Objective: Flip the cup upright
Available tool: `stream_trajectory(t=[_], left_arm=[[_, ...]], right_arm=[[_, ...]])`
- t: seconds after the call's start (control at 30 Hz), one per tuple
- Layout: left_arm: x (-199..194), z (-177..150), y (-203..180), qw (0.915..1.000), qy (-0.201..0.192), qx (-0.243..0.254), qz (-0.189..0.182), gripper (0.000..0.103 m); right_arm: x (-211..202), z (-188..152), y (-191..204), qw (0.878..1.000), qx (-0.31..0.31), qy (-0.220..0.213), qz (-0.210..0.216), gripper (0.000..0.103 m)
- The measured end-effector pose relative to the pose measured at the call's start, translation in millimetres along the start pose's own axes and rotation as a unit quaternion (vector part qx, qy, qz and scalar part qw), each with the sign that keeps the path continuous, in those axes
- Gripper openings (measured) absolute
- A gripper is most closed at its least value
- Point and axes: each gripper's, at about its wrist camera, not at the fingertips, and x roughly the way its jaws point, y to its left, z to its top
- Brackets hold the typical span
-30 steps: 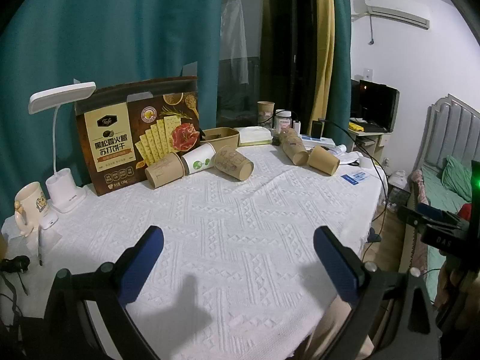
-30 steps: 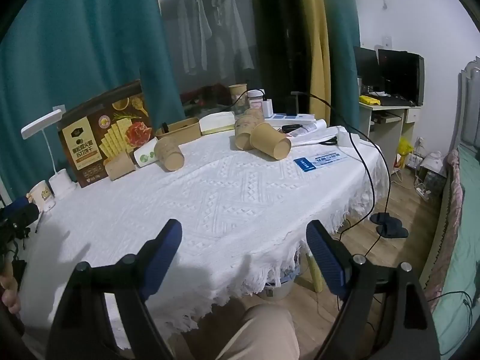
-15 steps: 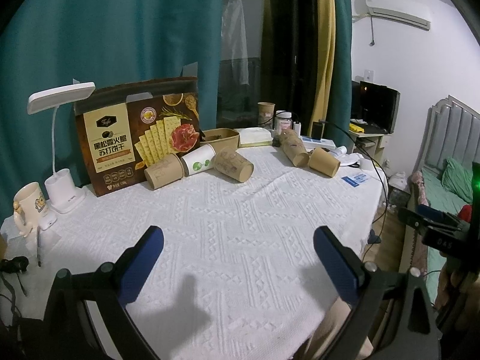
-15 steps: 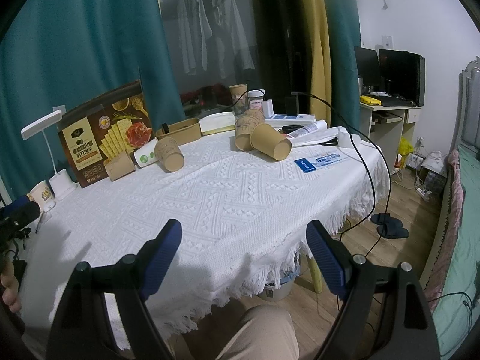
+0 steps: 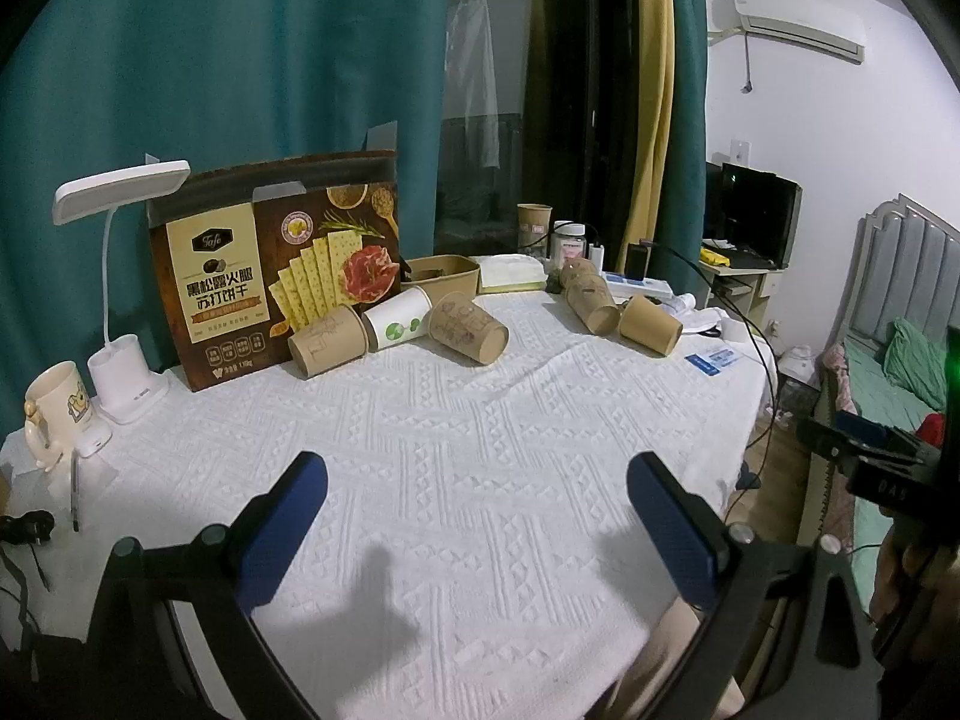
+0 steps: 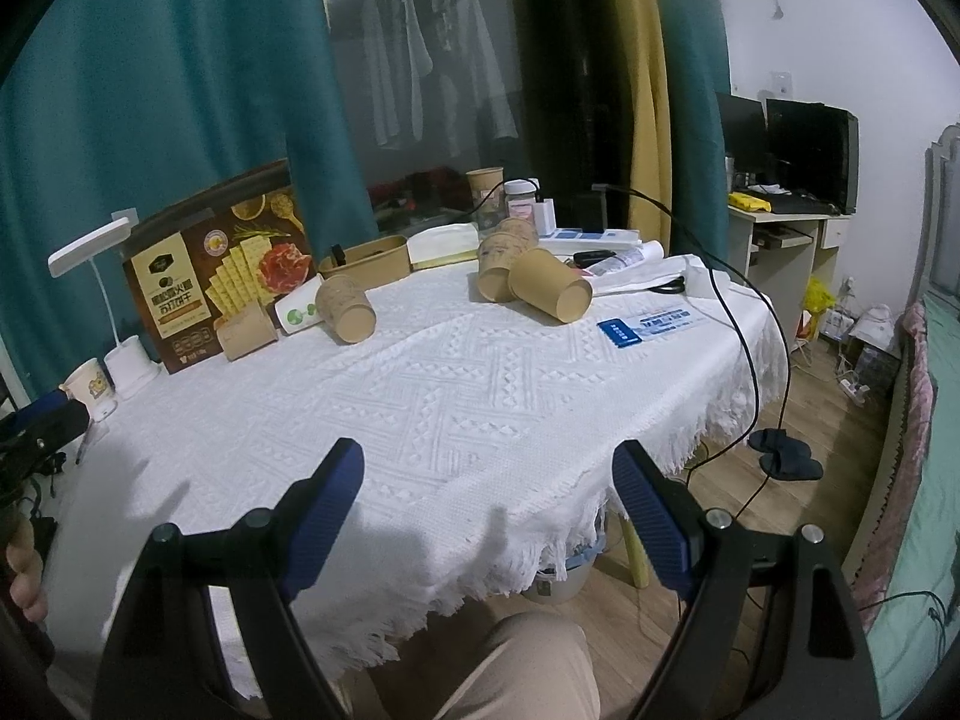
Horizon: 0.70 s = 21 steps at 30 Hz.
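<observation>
Several paper cups lie on their sides at the far part of the white tablecloth. On the left lie a brown cup, a white cup with green print and a printed brown cup. On the right lie two brown cups. In the right wrist view the printed cup and the right pair show. My left gripper is open and empty, low over the near cloth. My right gripper is open and empty at the table's front edge.
A cracker box, a white desk lamp and a mug stand at the left. A brown bowl, an upright cup, a jar and cables are at the back. The bed is right.
Both grippers have stayed open and nearly still. The views have shifted only slightly. No cup has moved.
</observation>
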Motion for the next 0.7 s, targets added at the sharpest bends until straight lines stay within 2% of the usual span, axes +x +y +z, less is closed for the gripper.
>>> stream_trajectory(t=[0.7], left_arm=[[8.4,4.9,0.1,1.0,0.002,-0.001,-0.001,0.1]], right_arm=[[3.6,-0.7,0.7,1.0,-0.004,0.002,0.003,0.083]])
